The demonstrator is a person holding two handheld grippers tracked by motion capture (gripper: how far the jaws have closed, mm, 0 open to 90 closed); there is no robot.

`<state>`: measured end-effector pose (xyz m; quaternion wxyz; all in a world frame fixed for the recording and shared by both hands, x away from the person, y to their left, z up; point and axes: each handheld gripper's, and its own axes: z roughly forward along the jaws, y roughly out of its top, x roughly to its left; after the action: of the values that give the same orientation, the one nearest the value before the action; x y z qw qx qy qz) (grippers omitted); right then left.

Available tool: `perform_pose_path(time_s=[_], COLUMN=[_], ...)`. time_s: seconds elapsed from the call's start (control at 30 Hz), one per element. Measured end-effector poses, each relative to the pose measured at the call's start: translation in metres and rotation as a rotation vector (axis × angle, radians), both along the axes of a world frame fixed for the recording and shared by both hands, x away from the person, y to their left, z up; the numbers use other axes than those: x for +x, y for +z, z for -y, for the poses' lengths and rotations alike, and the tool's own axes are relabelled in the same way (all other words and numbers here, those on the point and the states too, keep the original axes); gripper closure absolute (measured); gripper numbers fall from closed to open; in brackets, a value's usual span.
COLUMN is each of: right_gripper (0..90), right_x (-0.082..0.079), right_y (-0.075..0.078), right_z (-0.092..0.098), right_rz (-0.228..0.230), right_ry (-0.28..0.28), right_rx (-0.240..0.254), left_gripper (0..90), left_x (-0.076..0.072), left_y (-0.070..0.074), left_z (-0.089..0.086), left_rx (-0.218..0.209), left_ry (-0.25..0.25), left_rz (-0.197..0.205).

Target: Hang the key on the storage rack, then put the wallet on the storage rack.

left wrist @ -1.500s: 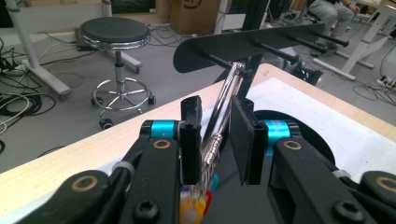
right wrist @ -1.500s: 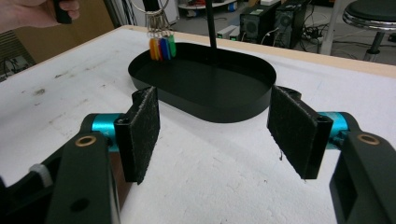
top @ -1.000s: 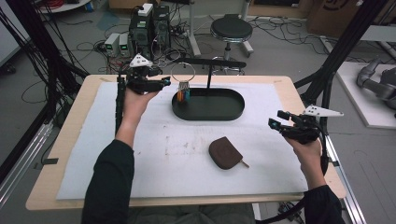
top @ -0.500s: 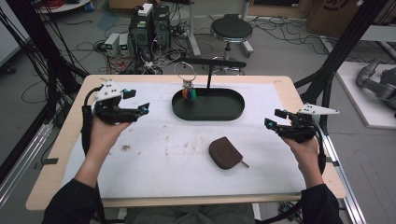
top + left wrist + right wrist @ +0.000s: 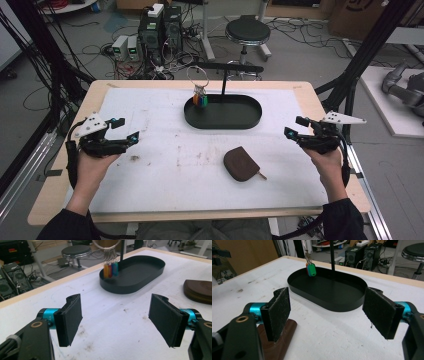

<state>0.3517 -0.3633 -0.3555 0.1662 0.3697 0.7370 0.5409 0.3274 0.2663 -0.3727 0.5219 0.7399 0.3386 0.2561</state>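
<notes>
Left gripper [image 5: 126, 131]: jaws just been opening, gaping empty over bare mat. Keys [image 5: 200, 99]: hanging from the stand over the tray [image 5: 250, 117]; a knock risks unhooking them. Right gripper [image 5: 296, 127]: jaws just been opening, holding nothing.

Black grippers [image 5: 121, 137], teal-collared jaws, grey three-cornered top plates, black cables; dark sleeves.

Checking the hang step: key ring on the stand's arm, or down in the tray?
On the arm. The key ring hangs from it, tags dangling just above the tray rim.
</notes>
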Motion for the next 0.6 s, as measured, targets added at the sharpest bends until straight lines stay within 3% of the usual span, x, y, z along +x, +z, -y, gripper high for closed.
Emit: perform_pose_path(time_s=[0.1,0.2,0.6], right_gripper=[21.9,21.9,21.8], right_x=[0.0015,0.0018,-0.0003], right_y=[-0.0009,-0.0009,0.0003], right_z=[-0.0017,-0.004,-0.0037], right_rz=[0.001,0.012,0.02], right_ry=[0.006,0.014,0.015], right_rx=[-0.009,-0.019,-0.015], left_gripper=[26.7,26.7,26.7], left_x=[0.0,0.0004,-0.0004], left_y=[-0.0053,-0.0091,-0.0116], left_z=[-0.0001,0.0044,0.0043], left_rx=[0.008,0.049,0.042], left_ry=[0.017,0.046,0.041], left_rz=[-0.008,-0.017,-0.018])
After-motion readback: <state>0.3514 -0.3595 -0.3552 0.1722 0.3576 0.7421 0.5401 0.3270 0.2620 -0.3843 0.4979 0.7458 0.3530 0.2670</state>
